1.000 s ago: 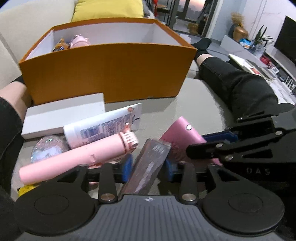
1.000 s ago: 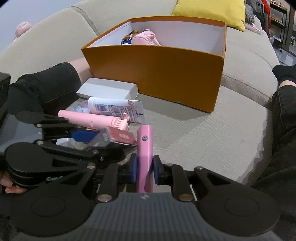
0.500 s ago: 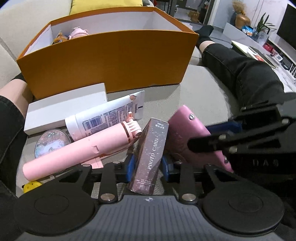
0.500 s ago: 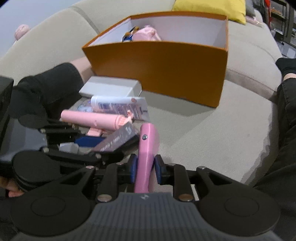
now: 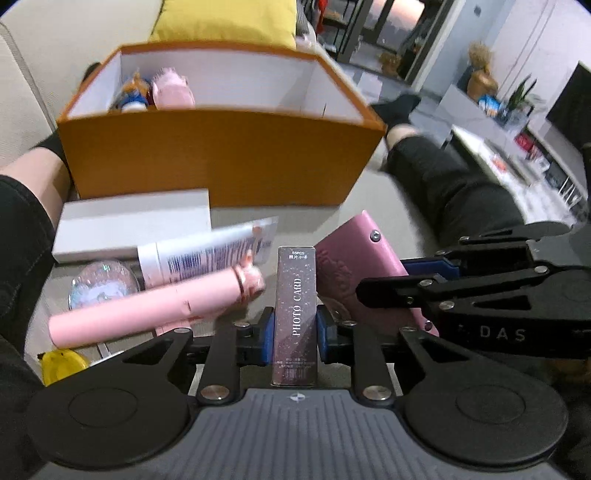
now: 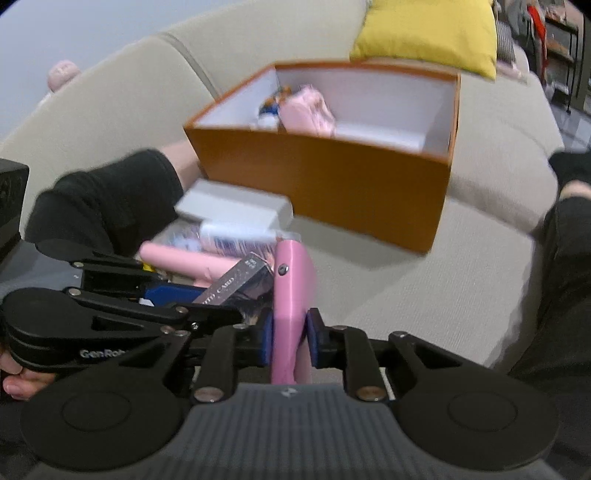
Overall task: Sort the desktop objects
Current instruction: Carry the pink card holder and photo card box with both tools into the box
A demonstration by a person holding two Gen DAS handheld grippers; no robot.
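My left gripper (image 5: 295, 328) is shut on a sparkly mauve "PHOTO CARD" box (image 5: 296, 295), held lifted above the sofa seat; the box also shows in the right wrist view (image 6: 236, 282). My right gripper (image 6: 290, 339) is shut on a flat pink case (image 6: 291, 295), which also shows in the left wrist view (image 5: 354, 266), just right of the card box. The orange box (image 5: 214, 162) stands open ahead and holds a pink toy (image 5: 171, 90) and a small figure (image 5: 133, 98).
On the seat lie a white box (image 5: 133, 225), a white tube (image 5: 210, 251), a pink handheld fan (image 5: 155, 306), a glittery disc (image 5: 101, 284) and a small yellow toy (image 5: 61, 363). The person's legs (image 5: 461, 192) flank the pile. A yellow cushion (image 6: 424, 35) sits behind the orange box.
Both grippers have risen from the seat with their objects. The card box has turned upright in the left gripper. The orange box's inside has come into fuller view.
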